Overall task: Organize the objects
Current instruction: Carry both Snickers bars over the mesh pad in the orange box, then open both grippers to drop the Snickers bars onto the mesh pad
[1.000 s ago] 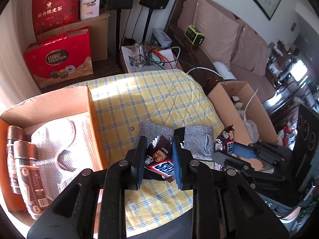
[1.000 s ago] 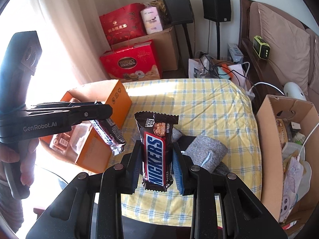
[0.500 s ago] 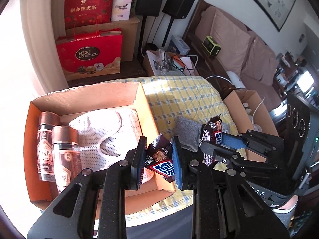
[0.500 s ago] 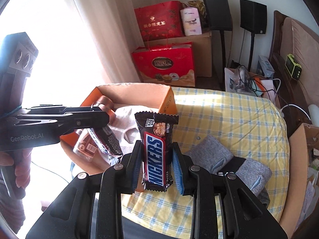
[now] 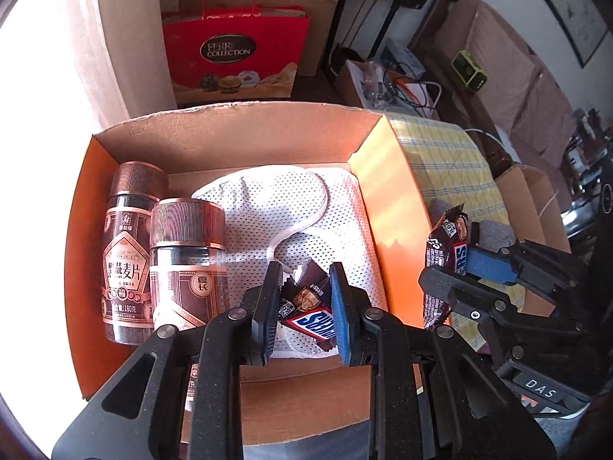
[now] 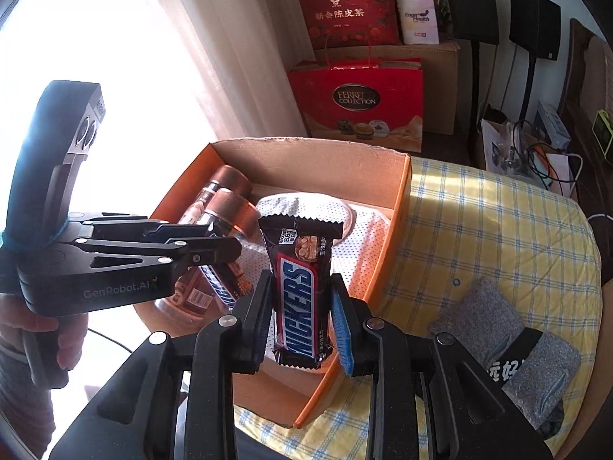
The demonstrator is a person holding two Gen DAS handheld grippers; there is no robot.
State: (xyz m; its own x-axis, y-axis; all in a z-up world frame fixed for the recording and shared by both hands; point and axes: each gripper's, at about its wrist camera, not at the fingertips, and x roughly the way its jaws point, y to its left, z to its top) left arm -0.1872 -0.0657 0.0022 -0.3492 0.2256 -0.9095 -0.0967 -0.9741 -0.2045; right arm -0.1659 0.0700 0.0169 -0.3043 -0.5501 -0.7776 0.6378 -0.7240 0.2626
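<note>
You have one brown-wrapped Snickers bar [image 5: 312,316] clenched in your left gripper [image 5: 306,312] above the white mesh cloth [image 5: 291,211] inside the orange cardboard box [image 5: 387,191], and a second Snickers bar [image 6: 300,291] clamped upright in your right gripper [image 6: 300,318] over the box's near edge. Lower each bar close to the cloth before letting go, clear of the two copper-lidded brown jars [image 5: 184,253]. Count: two bars, two jars, one cloth, one box, and two grey socks [image 6: 509,337] on the yellow checked bench [image 6: 479,230].
</note>
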